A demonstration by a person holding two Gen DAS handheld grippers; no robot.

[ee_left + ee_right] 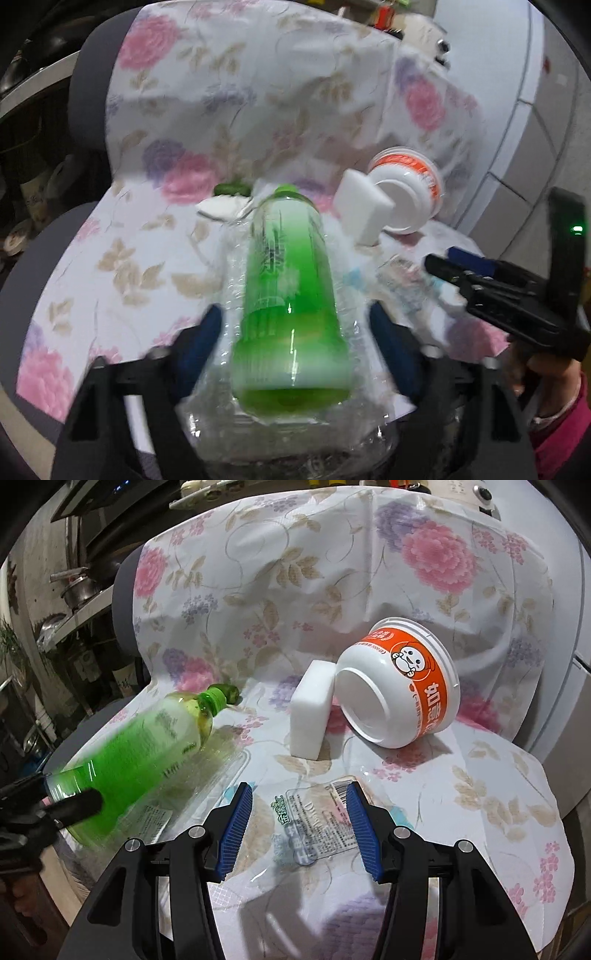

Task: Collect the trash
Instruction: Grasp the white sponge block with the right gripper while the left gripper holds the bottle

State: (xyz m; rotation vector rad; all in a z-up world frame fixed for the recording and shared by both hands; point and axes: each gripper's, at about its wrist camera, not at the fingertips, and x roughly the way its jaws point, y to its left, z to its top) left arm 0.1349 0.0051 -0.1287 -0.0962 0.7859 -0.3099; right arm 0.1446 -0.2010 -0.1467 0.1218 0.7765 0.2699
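A green plastic bottle (291, 295) lies lengthwise between the fingers of my left gripper (295, 325), base toward the camera; the jaws look apart from its sides, with a clear plastic tray (288, 439) under it. The bottle also shows in the right wrist view (140, 753). My right gripper (299, 812) is open and empty above a clear plastic wrapper (314, 823) with printed labels. A white and orange bowl (402, 686) lies on its side, and a white foam block (310, 709) leans against it.
A floral cloth (277, 590) covers a grey chair seat and back. A small green cap (231, 692) lies behind the bottle's neck. Shelves with pots (74, 587) stand at the left. A white appliance (576, 683) stands at the right.
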